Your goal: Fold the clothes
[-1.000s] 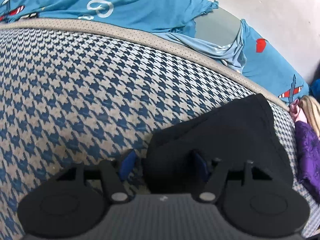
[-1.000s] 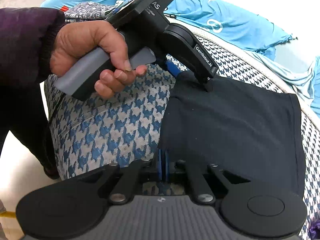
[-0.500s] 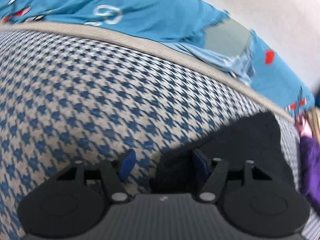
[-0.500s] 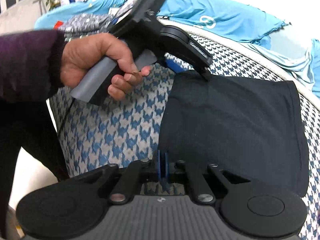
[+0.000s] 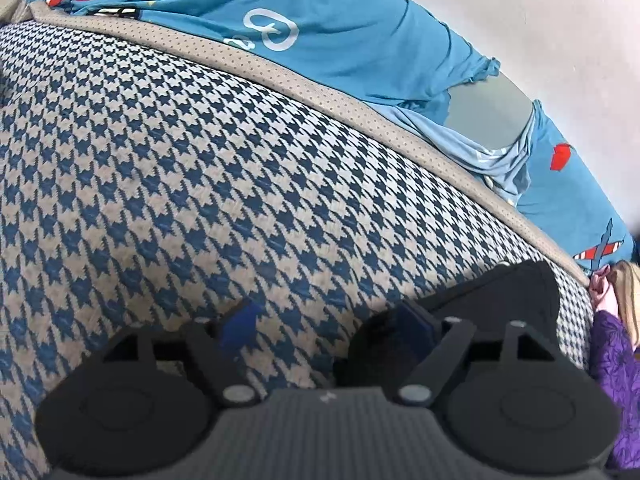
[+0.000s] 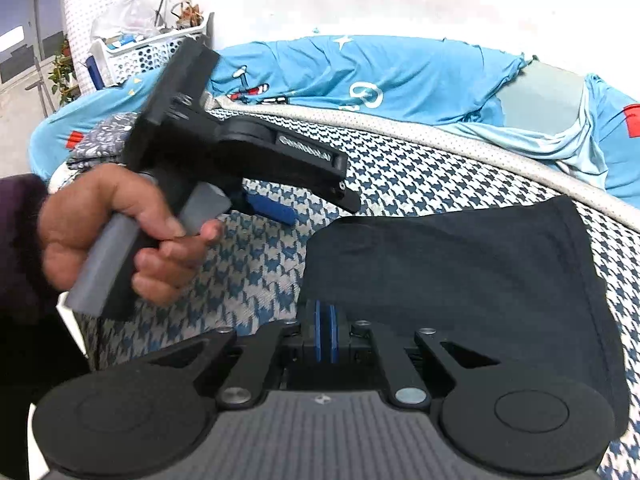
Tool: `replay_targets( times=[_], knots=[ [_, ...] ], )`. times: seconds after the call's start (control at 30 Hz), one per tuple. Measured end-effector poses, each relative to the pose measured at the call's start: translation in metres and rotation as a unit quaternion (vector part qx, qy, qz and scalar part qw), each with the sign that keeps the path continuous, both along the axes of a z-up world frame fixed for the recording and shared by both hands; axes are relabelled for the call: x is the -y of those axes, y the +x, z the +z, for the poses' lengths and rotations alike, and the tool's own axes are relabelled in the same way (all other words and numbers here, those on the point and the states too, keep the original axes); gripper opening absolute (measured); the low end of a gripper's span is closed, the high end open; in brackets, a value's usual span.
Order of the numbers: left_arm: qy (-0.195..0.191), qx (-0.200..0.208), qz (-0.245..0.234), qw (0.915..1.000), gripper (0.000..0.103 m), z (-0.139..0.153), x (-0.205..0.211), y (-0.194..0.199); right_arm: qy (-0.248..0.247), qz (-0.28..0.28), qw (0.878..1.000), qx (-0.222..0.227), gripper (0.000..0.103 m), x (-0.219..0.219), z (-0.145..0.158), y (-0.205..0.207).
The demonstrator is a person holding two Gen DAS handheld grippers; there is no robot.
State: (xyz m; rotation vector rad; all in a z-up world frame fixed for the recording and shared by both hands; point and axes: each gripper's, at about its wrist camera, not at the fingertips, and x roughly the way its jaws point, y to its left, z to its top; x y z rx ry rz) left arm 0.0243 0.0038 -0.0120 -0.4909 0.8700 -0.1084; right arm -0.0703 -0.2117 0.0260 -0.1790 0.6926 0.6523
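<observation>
Looks like a fold just got laid: the black folded cloth garment [image 6: 460, 272] lies flat on the blue-and-beige houndstooth mattress [image 5: 200, 180]. Left gripper [image 5: 326, 322] has just been opening, nothing between its pads; right gripper [image 6: 325, 330] pressed together, empty. Next I'd guess regrip an edge.

Under me spreads a houndstooth cover [image 5: 224, 184], blue and beige, edged by a dotted beige border [image 5: 304, 88]. Beyond the border lies a rumpled bright blue sheet [image 6: 400, 76] printed with little planes and white rings — a grey cushion [image 6: 540, 96] pokes out of it. Far left I see a white basket [image 6: 148, 50] with clutter, a patterned grey cloth [image 6: 104, 136] — and a doll in purple [image 5: 616, 344] at my right edge.
</observation>
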Motion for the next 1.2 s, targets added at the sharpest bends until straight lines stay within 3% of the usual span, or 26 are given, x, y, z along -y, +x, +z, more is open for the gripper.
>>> replay_targets(
  times=[0.37, 0.57, 0.63, 0.8, 1.2],
  knots=[
    [-0.022, -0.012, 0.012, 0.9996, 0.082, 0.002, -0.018, 0.002, -0.049, 0.002, 0.999, 0.024, 0.006, -0.041, -0.024, 0.03],
    [-0.027, -0.019, 0.022, 0.9992, 0.083, 0.001, -0.028, 0.001, -0.047, -0.012, 0.998, 0.04, 0.006, -0.054, -0.018, 0.043],
    [-0.033, -0.02, 0.027, 0.9989, 0.085, 0.002, -0.033, 0.001, -0.038, 0.0, 0.999, 0.037, 0.006, -0.055, -0.016, 0.043],
    [-0.037, -0.021, 0.03, 0.9987, 0.088, 0.004, -0.037, 0.0, -0.073, 0.013, 0.997, 0.035, 0.006, -0.064, -0.027, 0.048],
    [-0.035, -0.02, 0.026, 0.9989, 0.092, 0.007, -0.034, 0.003, -0.037, -0.043, 0.998, 0.019, 0.004, -0.077, -0.043, 0.09]
  ],
)
